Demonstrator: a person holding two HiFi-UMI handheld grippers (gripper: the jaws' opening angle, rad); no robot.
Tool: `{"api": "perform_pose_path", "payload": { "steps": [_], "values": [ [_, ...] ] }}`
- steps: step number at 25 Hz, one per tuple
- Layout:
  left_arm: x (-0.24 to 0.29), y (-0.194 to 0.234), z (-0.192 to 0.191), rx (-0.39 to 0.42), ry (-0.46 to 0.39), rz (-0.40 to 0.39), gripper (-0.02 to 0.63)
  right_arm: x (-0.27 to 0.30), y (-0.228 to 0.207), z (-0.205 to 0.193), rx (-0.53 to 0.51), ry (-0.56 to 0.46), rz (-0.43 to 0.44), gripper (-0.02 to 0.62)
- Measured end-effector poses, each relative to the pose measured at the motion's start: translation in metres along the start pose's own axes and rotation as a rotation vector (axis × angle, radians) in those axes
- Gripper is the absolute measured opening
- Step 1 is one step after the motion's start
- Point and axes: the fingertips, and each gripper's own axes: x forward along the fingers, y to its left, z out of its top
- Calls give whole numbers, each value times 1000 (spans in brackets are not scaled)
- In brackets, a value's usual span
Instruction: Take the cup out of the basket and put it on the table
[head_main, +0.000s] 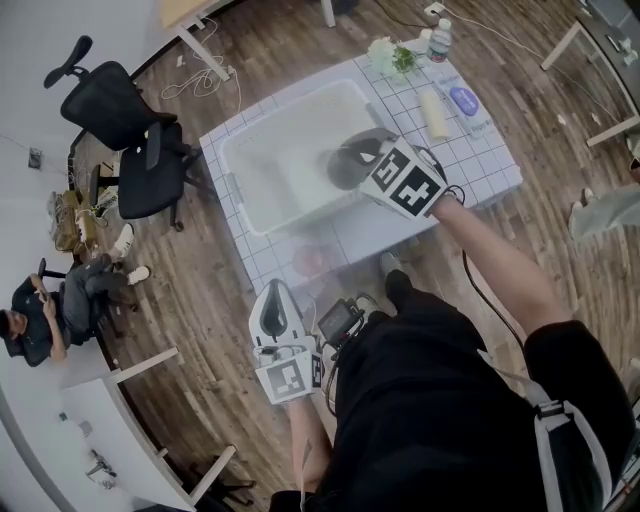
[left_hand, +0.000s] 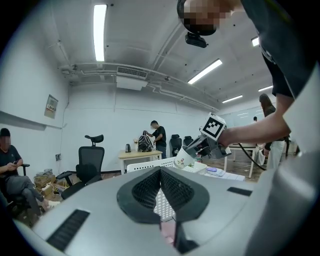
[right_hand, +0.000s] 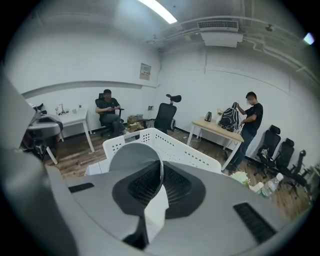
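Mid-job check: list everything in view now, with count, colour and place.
cup: 1, white, raised above the basket
basket: 1, white, perforated, on the table
table: 1, white grid top, centre
bottle: 1, clear, table's far edge
flowers: 1 bunch, white-green, beside the bottle
roll: 1, cream, right of the basket
blue item: 1, blue, beside the roll
office chairs: several, black, nearest left of the table
seated person: 1, dark clothes, far left
standing person: 1, black shirt, at a wooden desk
right claw: 1, grey, shut on the cup's wall
left claw: 1, grey, shut, empty, short of the table's near edge
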Motion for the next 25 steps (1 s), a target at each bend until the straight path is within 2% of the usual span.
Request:
{"api": "perform_pose_path", "payload": {
  "steps": [9,16,25],
  "values": [
    [-16,-17,0,-4,-38,-98,8,-59,39,-4,79,-111,-49,25],
    [-31,-31,-4,-6,-58,-179,9,-95,69,-26,157,-137,-87,25],
    [-52,-31,-3,-25,-69,-217,8,-126,111,-36,195,-201,-84,25]
  ]
}}
